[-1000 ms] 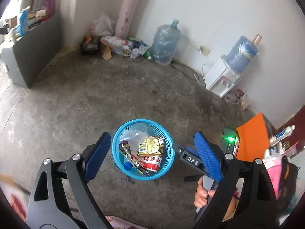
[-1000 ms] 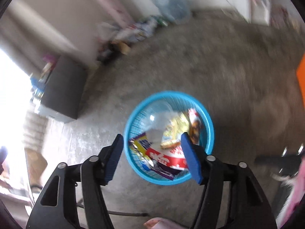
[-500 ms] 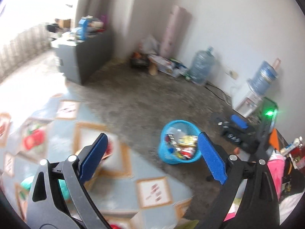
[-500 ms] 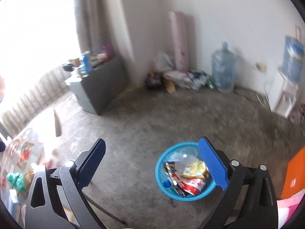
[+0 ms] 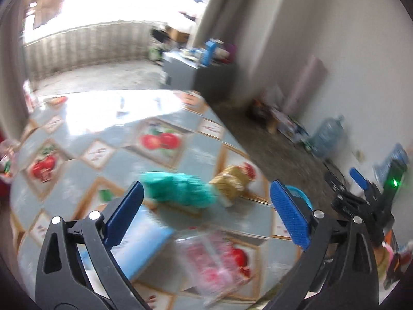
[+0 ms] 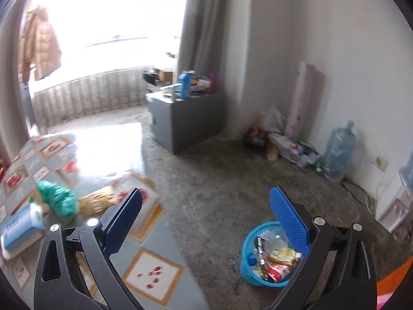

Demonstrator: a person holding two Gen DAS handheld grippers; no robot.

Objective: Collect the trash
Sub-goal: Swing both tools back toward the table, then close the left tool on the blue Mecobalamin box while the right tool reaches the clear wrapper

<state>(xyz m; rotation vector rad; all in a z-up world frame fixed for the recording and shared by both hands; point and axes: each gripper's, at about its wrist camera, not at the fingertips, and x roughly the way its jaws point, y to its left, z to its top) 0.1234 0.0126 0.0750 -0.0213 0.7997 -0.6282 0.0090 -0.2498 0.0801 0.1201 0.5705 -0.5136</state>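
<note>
Left wrist view: left gripper [image 5: 206,215] has swung from the blue basket [image 5: 300,193] to the desk [image 5: 77,180] — jaws wide, empty; green wrapper [image 5: 180,188] next.

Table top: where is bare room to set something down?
The patterned tablecloth is bare toward the window, beyond the green bag. It is crowded nearer: blue tissue pack, yellow packet, pink wrapper.

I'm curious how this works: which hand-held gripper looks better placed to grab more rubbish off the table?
Probably the left hand-held gripper: it points over the green wrapper, jaws open.
</note>
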